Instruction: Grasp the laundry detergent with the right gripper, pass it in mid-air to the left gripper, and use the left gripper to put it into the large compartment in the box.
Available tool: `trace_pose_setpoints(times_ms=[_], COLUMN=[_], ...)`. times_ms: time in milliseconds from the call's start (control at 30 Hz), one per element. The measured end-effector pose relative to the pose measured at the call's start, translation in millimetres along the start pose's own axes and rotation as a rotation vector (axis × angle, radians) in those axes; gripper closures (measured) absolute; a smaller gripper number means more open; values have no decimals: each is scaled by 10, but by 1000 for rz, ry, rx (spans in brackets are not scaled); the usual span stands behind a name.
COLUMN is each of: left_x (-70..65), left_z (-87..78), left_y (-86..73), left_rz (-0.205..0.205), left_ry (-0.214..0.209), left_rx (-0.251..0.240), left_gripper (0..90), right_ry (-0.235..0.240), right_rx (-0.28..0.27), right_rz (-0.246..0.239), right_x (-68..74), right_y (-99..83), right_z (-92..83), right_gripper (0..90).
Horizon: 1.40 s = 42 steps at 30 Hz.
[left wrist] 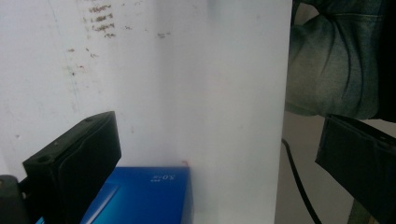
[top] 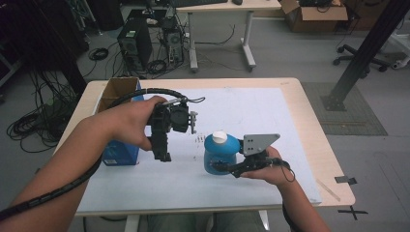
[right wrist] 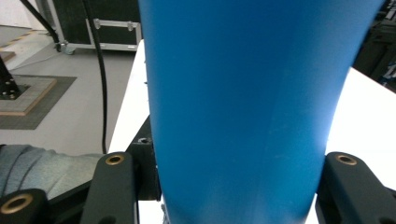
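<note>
The right gripper (top: 220,166) is clamped on a blue plastic bottle with a white cap (top: 220,153), which stands upright near the middle of the white sheet-covered table (top: 251,111), toward its near right. In the right gripper view the bottle's blue wall sits pressed between the jaws. The left gripper (top: 163,155) hangs above the table just left of the bottle, jaws spread apart with nothing between them, beside a blue cardboard box (top: 121,152) at the left.

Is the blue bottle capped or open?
Capped: the blue bottle, upright between the right gripper's jaws, has a white cap on top.
</note>
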<state>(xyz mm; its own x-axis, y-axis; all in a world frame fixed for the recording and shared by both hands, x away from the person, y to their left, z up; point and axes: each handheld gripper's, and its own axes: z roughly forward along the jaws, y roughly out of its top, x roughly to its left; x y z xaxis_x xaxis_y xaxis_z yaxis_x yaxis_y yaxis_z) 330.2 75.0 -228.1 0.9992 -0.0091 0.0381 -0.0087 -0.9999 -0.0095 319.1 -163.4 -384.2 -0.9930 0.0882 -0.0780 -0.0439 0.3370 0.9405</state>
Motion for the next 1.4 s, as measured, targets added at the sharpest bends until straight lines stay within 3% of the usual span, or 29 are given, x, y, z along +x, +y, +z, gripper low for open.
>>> trace_pose_setpoints(times_ms=[567, 1400], left_x=[-41, -91], left_z=[40, 77], left_y=[117, 223], left_rz=[28, 52], left_ry=[-6, -3], left_rx=[-13, -17], left_gripper=[2, 2], right_ry=[64, 102], right_rx=[6, 2], right_rz=[40, 49], right_x=[8, -23], right_y=[-82, -24], right_z=[329, 655], right_gripper=[446, 446])
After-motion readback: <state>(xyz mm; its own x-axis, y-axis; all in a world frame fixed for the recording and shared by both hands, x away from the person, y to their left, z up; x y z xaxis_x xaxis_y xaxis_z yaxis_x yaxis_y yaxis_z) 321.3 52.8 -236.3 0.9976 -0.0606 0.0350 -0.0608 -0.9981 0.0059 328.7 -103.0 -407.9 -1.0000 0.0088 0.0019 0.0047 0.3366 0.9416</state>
